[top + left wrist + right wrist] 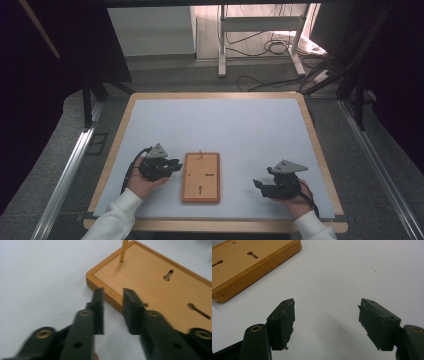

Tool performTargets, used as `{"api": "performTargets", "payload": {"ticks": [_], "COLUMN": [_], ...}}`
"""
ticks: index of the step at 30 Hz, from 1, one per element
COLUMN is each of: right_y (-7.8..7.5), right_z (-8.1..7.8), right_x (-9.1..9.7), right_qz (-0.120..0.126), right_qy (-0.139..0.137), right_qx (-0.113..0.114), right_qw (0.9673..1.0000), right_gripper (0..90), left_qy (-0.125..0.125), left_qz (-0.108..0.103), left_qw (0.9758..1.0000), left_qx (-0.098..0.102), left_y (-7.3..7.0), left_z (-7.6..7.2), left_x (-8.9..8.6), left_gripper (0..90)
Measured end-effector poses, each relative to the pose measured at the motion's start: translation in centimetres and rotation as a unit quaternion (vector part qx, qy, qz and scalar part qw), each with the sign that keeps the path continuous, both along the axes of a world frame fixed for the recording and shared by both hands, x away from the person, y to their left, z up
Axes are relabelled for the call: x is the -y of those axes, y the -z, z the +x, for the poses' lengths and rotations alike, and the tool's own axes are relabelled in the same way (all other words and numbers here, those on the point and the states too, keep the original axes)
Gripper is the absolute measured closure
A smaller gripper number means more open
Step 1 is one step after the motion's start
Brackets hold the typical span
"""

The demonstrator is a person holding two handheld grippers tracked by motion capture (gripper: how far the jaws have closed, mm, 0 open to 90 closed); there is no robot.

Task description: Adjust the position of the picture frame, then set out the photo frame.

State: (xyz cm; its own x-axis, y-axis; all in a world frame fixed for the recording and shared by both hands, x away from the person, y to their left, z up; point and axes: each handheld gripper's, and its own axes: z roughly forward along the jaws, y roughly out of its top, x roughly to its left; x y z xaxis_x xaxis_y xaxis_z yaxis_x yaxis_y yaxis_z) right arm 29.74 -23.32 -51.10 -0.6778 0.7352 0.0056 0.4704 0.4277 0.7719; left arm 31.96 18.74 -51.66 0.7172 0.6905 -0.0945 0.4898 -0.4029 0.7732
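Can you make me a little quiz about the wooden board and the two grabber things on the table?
1. True or false: the right gripper has its jaws wide apart with nothing between them.
2. What stands upright in the wooden board? A) a thin peg B) a spoon C) a candle
3. Fill in: the left gripper has its tips by the board's ____.

Key
1. True. Bare white table shows between the jaws.
2. A. The thin peg rises from a hole near one end of the board.
3. Edge. The jaws are apart and clamp nothing.
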Motion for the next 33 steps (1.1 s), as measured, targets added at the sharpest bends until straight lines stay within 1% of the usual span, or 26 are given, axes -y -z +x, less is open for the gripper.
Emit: {"api": "performTargets", "payload": {"ticks": [2, 3, 4, 5, 6, 9, 13, 16, 18, 20, 21, 22, 23, 24, 25, 31, 33], "right_y": [0.0, 0.0, 0.1, 0.1, 0.1, 0.1, 0.1, 0.1, 0.1, 0.1, 0.0, 0.0, 0.0, 0.0, 0.0, 0.1, 0.2], "right_z": [0.0, 0.0, 0.0, 0.0, -0.1, -0.2, -0.3, -0.4, -0.5, -0.6, -0.7, -0.7, -0.7, -0.7, -0.7, -0.7, -0.7], "right_x": [0.1, 0.1, 0.1, 0.1, 0.2, 0.2, 0.1, -0.1, -0.2, -0.2, -0.3, -0.3, -0.3, -0.3, -0.3, -0.4, -0.5], "right_qz": [0.0, 0.0, 0.0, -0.001, 0.0, 0.003, 0.002, 0.003, 0.001, 0.0, 0.0, 0.0, -0.001, -0.001, -0.001, -0.003, -0.003], "right_qy": [-0.002, -0.002, -0.003, -0.004, -0.006, -0.01, -0.011, -0.018, -0.022, -0.024, -0.027, -0.027, -0.027, -0.027, -0.027, -0.028, -0.028], "right_qx": [0.001, 0.001, 0.001, 0.0, 0.001, 0.005, 0.007, 0.011, 0.014, 0.014, 0.017, 0.018, 0.018, 0.018, 0.018, 0.016, 0.015], "right_qw": [1.0, 1.0, 1.0, 1.0, 1.0, 0.9999, 0.9999, 0.9998, 0.9997, 0.9996, 0.9995, 0.9995, 0.9995, 0.9995, 0.9995, 0.9995, 0.9995], "right_gripper": [29.1, 29.1, 29.1, 29.0, 28.9, 28.7, 28.4, 28.0, 27.9, 27.9, 27.9, 27.9, 27.9, 27.9, 27.9, 27.5, 27.4], "left_qy": [-0.001, -0.001, -0.005, -0.007, -0.007, -0.007, -0.005, 0.005, 0.009, 0.012, 0.015, 0.024, 0.024, 0.029, 0.033, 0.049, 0.053], "left_qz": [-0.012, -0.012, -0.015, -0.017, -0.018, -0.024, -0.024, -0.021, -0.021, -0.021, -0.02, -0.017, -0.017, -0.016, -0.02, -0.016, -0.018], "left_qw": [0.9999, 0.9999, 0.9999, 0.9998, 0.9998, 0.9996, 0.9997, 0.9998, 0.9997, 0.9997, 0.9996, 0.9995, 0.9995, 0.9994, 0.9992, 0.9987, 0.9984], "left_qx": [-0.001, -0.001, -0.004, -0.006, -0.009, -0.01, -0.005, 0.001, 0.01, 0.01, 0.009, 0.007, 0.007, 0.009, 0.008, 0.008, 0.007], "left_y": [-0.1, -0.1, -0.1, -0.1, 0.0, 0.0, -0.1, -0.2, -0.3, -0.3, -0.3, -0.3, -0.3, -0.4, -0.4, -0.5, -0.5], "left_z": [0.0, 0.0, 0.1, 0.2, 0.4, 0.5, 0.5, 0.5, 0.6, 0.7, 0.9, 1.2, 1.2, 1.5, 1.7, 2.6, 3.0], "left_x": [0.1, 0.1, 0.1, 0.2, 0.1, -0.1, -0.1, 0.3, 0.6, 0.7, 0.9, 1.2, 1.2, 1.5, 1.7, 2.9, 3.2], "left_gripper": [56.2, 51.0, 51.0, 46.2, 39.0, 34.2, 30.9, 29.9, 29.8, 29.4, 29.3, 29.3, 29.1, 29.2, 29.8, 31.4, 33.0]}}
